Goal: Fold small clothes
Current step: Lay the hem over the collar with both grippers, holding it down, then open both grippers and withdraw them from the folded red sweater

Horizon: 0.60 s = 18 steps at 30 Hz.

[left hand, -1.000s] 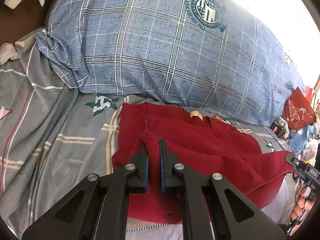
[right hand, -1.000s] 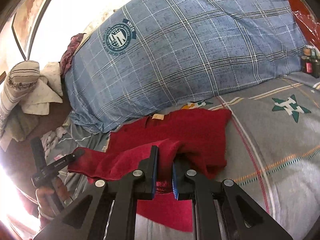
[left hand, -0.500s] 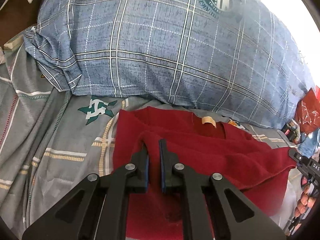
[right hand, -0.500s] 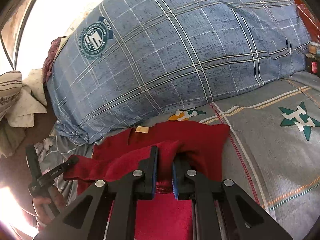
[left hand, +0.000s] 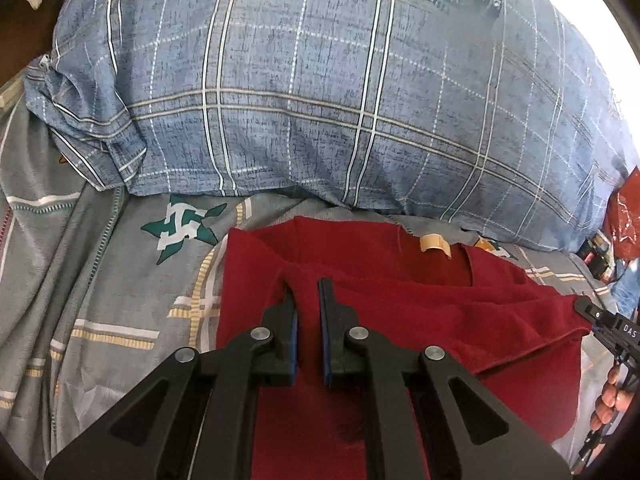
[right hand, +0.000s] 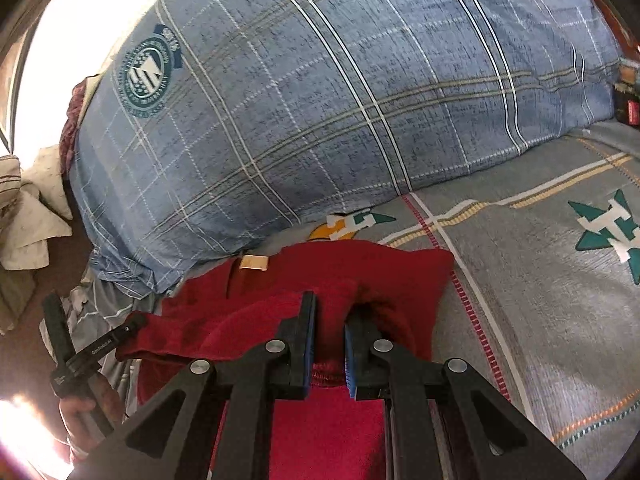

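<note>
Right now a red shirt [left hand: 400, 292] is spread on the grey bedsheet [left hand: 100, 280], just below the big blue checked pillow [left hand: 320, 100]. Its bottom edge is lifted and carried toward the collar, where a small tan label [left hand: 434, 243] can be seen. One corner of that edge is pinched by the left gripper [left hand: 306, 292], and the other corner is pinched by the right gripper [right hand: 329, 312]. A small gap is seen between the fingers of each gripper, and it is filled with red cloth, so both are clamped on the shirt. The fold is judged to be about half done, because the lifted edge is not yet laid down on the top part. Some things could go wrong from here. The cloth is soft and thick, so a corner could slip out if it is pulled too hard, and the fold would fall open. The lifted edge sags in the middle between the two grippers, so a lumpy fold could be made if it is put down like that. The pillow is very near the collar, so it could be bumped if the edge is carried too far. A crooked fold would be made if one corner is set down ahead of the other.
</note>
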### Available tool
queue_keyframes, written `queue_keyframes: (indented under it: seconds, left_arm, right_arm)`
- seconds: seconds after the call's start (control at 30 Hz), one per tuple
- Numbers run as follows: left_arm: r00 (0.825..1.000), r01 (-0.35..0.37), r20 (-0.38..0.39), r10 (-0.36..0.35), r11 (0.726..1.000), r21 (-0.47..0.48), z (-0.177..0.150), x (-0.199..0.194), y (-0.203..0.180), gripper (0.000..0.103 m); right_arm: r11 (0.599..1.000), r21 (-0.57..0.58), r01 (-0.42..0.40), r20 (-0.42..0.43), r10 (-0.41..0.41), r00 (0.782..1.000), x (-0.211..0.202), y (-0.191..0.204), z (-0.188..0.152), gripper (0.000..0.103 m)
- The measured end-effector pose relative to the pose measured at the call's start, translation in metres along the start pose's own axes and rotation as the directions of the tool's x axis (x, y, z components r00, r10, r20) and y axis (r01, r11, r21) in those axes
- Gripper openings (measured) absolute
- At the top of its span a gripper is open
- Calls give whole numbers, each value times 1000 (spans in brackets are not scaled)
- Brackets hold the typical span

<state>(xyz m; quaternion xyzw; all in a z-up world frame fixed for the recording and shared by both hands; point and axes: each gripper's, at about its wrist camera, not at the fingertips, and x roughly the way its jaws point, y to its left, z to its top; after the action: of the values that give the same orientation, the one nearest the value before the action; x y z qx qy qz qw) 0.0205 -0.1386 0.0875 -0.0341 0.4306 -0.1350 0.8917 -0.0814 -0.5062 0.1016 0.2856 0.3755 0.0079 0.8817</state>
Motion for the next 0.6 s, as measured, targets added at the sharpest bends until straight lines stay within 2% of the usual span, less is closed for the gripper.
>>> queue_keyframes:
  seconds: [0.6]
  left_arm:
    - [999, 9, -43, -11, 999, -44, 2, 32, 7, 9]
  right_arm:
    - [999, 38, 7, -26, -6, 1000, 27, -12, 0, 12]
